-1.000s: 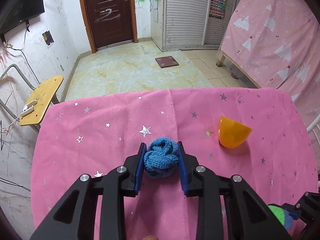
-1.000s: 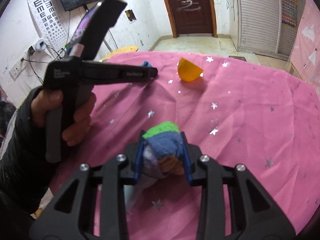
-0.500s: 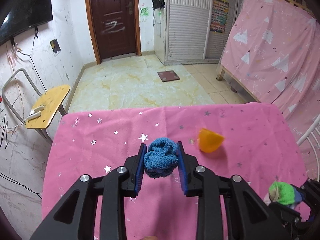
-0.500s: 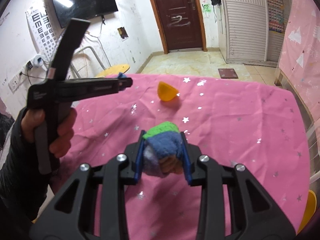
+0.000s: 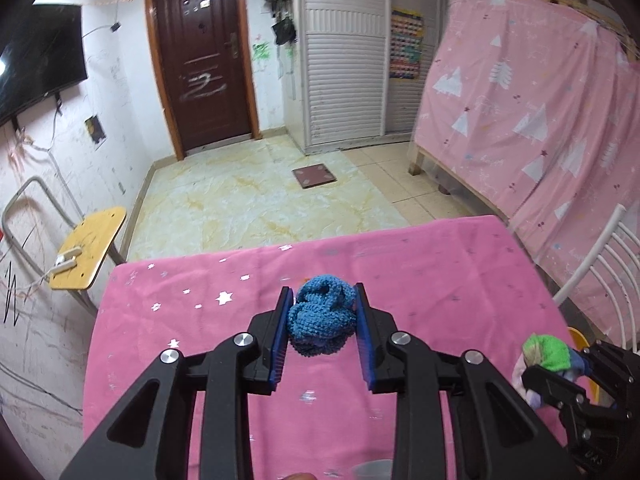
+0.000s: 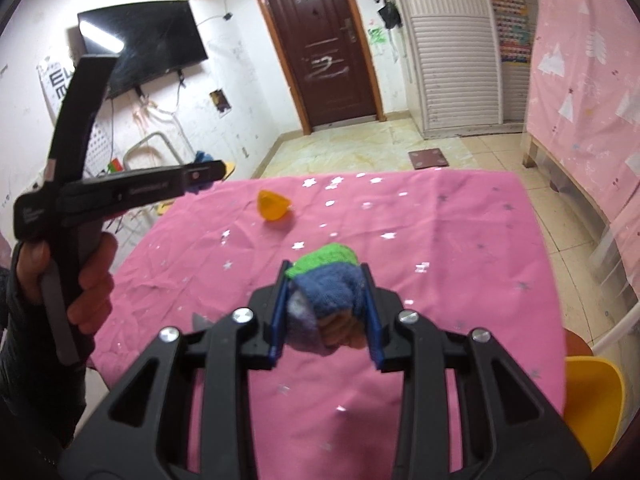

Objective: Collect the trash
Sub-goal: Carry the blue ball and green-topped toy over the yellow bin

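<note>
My left gripper (image 5: 322, 304) is shut on a blue knitted wad (image 5: 322, 322) and holds it up over the pink starred tablecloth (image 5: 440, 272). My right gripper (image 6: 326, 288) is shut on a rolled cloth bundle (image 6: 326, 280) of green, blue and pale purple, also lifted above the cloth. In the left wrist view that bundle (image 5: 548, 354) shows at the lower right in the right gripper. The right wrist view shows the left gripper (image 6: 208, 172) from the side, in a person's hand (image 6: 90, 280). An orange plastic shell (image 6: 273, 207) lies on the far part of the table.
A yellow chair seat (image 6: 592, 400) stands by the table's right edge, with a white chair frame (image 5: 600, 264) beside it. A wooden stool (image 5: 88, 254) is at the far left. A pink-draped bed (image 5: 540, 100) fills the right. A doormat (image 5: 314, 176) lies on the tiled floor.
Both grippers have risen and drawn back from the table with their loads still held. The orange shell has dropped out of the left wrist view and looks smaller and farther in the right wrist view.
</note>
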Action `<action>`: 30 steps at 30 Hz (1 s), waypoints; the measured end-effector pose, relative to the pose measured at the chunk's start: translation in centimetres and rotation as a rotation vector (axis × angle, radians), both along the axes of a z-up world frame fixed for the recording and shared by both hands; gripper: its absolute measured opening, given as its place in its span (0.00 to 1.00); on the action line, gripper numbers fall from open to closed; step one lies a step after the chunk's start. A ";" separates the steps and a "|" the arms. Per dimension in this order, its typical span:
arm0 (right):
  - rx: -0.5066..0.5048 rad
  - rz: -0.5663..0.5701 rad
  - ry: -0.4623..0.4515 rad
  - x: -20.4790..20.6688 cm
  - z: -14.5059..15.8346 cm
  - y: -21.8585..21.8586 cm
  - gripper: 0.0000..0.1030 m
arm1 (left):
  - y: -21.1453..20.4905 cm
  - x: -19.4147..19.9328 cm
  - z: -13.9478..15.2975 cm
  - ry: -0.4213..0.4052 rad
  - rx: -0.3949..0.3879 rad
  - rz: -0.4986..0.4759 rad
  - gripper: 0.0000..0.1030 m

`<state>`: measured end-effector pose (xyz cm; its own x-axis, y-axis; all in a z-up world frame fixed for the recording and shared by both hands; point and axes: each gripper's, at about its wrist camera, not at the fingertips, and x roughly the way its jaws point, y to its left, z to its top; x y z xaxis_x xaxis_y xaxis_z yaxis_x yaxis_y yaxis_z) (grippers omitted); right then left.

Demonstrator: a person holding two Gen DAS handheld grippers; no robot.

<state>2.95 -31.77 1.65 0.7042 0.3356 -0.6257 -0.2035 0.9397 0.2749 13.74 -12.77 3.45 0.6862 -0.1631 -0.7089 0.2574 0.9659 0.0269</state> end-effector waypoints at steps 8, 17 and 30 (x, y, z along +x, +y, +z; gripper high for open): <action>0.016 -0.107 -0.034 -2.2 0.7 -5.5 0.30 | -5.8 -3.2 1.3 -0.024 -0.004 -0.095 0.22; 0.010 -0.228 -0.058 -5.2 1.0 -11.2 0.30 | -12.4 -7.3 2.3 -0.045 -0.022 -0.228 0.22; 0.013 -0.360 -0.057 -9.5 0.1 -18.1 0.30 | -20.3 -11.8 0.4 0.010 -0.053 -0.383 0.22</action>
<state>-6.52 -49.89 1.73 0.8120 0.0678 -0.5797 0.1243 0.9504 0.2852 1.98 -33.07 3.86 0.5614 -0.4429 -0.6991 0.5997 0.7999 -0.0251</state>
